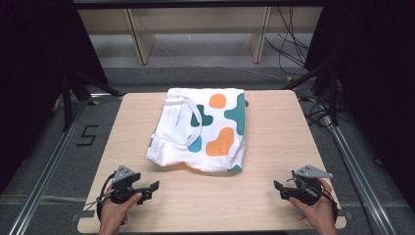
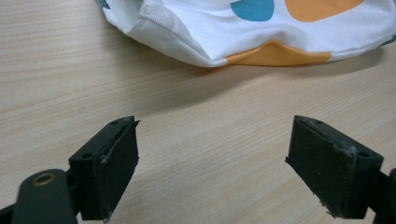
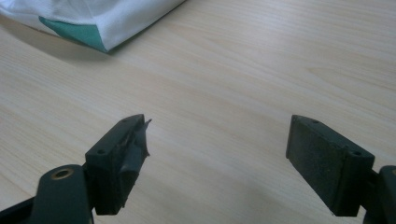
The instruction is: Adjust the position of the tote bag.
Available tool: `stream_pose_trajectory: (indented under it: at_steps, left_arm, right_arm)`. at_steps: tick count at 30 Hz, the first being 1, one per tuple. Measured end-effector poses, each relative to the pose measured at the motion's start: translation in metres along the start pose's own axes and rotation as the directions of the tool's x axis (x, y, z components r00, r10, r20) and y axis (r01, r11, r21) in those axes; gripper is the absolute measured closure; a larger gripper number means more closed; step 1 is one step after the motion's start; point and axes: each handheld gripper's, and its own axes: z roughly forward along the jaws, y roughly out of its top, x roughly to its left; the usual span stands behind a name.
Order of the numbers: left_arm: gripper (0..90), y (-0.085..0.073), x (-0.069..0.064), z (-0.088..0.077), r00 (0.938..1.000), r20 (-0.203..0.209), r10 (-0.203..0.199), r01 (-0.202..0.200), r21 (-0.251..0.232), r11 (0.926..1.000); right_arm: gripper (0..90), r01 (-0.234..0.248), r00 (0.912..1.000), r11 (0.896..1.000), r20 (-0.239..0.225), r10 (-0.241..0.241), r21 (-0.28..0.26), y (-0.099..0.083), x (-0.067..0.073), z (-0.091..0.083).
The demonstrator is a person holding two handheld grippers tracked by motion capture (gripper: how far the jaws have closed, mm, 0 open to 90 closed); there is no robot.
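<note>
white cloth with orange, teal and blue blobs, a folded tote bag (image 1: 200,129), lay flat at the middle of the pale wooden table (image 1: 274,147), its handle loop curled on top. in the left gripper view the bag's near edge was cut off at the top of the frame, so just a white fold and an orange patch showed; in the right gripper view just a white and teal corner showed at the upper left. what lay under or inside the bag could not be made out.

the left gripper (image 1: 152,188) sat near the table's front left edge and the right gripper (image 1: 279,187) near the front right, both released, jaws wide with bare wood between them, well apart from the bag. open tabletop ran all round the bag.

beyond the table stood a wooden shelf frame (image 1: 147,39), cables (image 1: 288,44) on the grey floor, and dark curtains at both sides.
</note>
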Motion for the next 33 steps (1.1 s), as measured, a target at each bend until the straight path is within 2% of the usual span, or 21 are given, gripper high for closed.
stream_pose_trajectory:
  at_steps: [1,2,4,5,6,7,8,9,12,17,18,19,21,22,26,27,28,29,30,31,33]
  left_arm:
    - [15.3,0.0,0.0,0.0,1.0,0.001,0.003,-0.003,-0.002,1.0]
    - [15.4,0.0,0.0,0.0,1.0,-0.001,0.004,-0.004,-0.004,1.0]
    - [15.6,0.001,0.0,0.0,1.0,-0.006,0.004,-0.004,-0.008,1.0]
    - [15.6,0.001,0.0,0.0,1.0,-0.006,0.005,-0.005,-0.011,0.9999]
    - [15.6,0.001,0.0,0.0,1.0,-0.008,0.003,-0.003,-0.008,1.0]
    - [15.6,0.001,0.0,0.0,1.0,-0.008,0.003,-0.003,-0.008,1.0]
    - [15.7,0.002,0.0,0.001,0.9999,-0.012,0.003,-0.003,-0.013,0.9999]
    - [15.9,0.003,0.0,0.002,0.9999,-0.011,0.0,0.0,-0.017,0.9998]
    - [16.3,0.004,0.0,0.003,0.9997,-0.019,-0.013,0.013,-0.023,0.9997]
    - [16.7,0.008,0.0,0.004,0.9994,-0.034,0.005,-0.005,-0.028,0.9996]
    - [16.8,0.01,0.0,0.005,0.9995,-0.032,0.004,-0.005,-0.025,0.9997]
    - [17.0,0.013,-0.001,0.007,0.9992,-0.038,0.009,-0.011,-0.038,0.9992]
    - [17.1,0.015,-0.002,0.007,0.9989,-0.043,0.017,-0.018,-0.033,0.9993]
    - [17.0,0.02,-0.001,0.007,0.9994,-0.034,0.0,-0.002,-0.048,0.9989]
    - [17.2,0.029,0.002,0.004,0.9991,-0.043,-0.001,-0.002,-0.06,0.9982]
    - [17.3,0.034,0.004,0.004,0.9989,-0.046,-0.008,0.005,-0.069,0.9976]
    - [17.8,0.037,0.005,0.006,0.9989,-0.04,-0.024,0.021,-0.078,0.9967]
    - [19.1,0.04,0.005,0.007,0.9992,-0.033,-0.022,0.019,-0.086,0.9961]
    - [20.2,0.042,0.006,0.008,0.9994,-0.029,-0.018,0.015,-0.082,0.9965]
    - [20.6,0.044,0.005,0.01,0.9994,-0.029,-0.022,0.019,-0.083,0.9963]
    - [22.6,0.049,0.005,0.014,0.9993,-0.036,-0.005,0.002,-0.079,0.9969]
  right_arm:
    - [21.3,0.034,0.9994,0.999,-0.001,-0.034,-0.007,0.0,-0.003,0.001]
    - [21.3,0.01,0.9999,1.0,0.011,-0.01,0.009,-0.001,0.001,0.0]
    - [21.2,0.011,0.9999,1.0,0.002,-0.011,0.009,-0.001,0.001,0.001]
    - [21.1,0.016,0.9998,1.0,0.007,-0.016,0.014,0.0,0.001,0.0]
    - [20.7,0.048,0.9988,0.999,0.008,-0.048,0.006,0.0,-0.002,0.001]
    - [20.7,0.048,0.9988,0.999,0.008,-0.048,0.006,0.0,-0.002,0.001]
    - [20.6,0.013,0.9994,1.0,-0.033,-0.013,0.016,-0.001,-0.002,0.003]
    - [20.5,0.031,0.999,0.999,-0.032,-0.03,0.009,-0.001,-0.003,0.003]
    - [20.5,0.032,0.9992,0.999,-0.023,-0.032,0.012,-0.001,-0.002,0.003]
    - [20.6,0.035,0.9993,0.999,-0.012,-0.035,0.006,-0.001,-0.002,0.004]
    - [20.6,0.032,0.9994,0.999,-0.013,-0.032,0.012,-0.001,-0.002,0.003]
    - [20.6,-0.009,0.9999,1.0,-0.013,0.009,0.013,-0.002,0.001,0.003]
    - [20.7,-0.003,0.9999,1.0,-0.011,0.003,0.02,-0.001,0.001,0.004]
    - [20.7,0.032,0.9994,0.999,-0.01,-0.032,0.013,-0.001,-0.003,0.003]
    - [20.7,0.038,0.9991,0.999,-0.017,-0.038,0.004,-0.001,-0.002,0.004]
    - [20.8,0.064,0.9978,0.998,-0.019,-0.064,0.007,-0.001,-0.004,0.006]
    - [20.8,0.053,0.9986,0.999,-0.004,-0.053,0.001,-0.002,-0.002,0.006]
    - [20.9,0.076,0.9971,0.997,0.003,-0.076,-0.007,-0.001,-0.004,0.006]
    - [21.2,0.065,0.9977,0.998,-0.018,-0.065,-0.002,-0.001,-0.004,0.007]
    - [21.2,-0.005,0.9998,1.0,-0.02,0.005,0.021,-0.002,0.0,0.006]
    - [21.2,0.034,0.9992,0.999,-0.02,-0.034,0.004,0.0,-0.003,0.006]
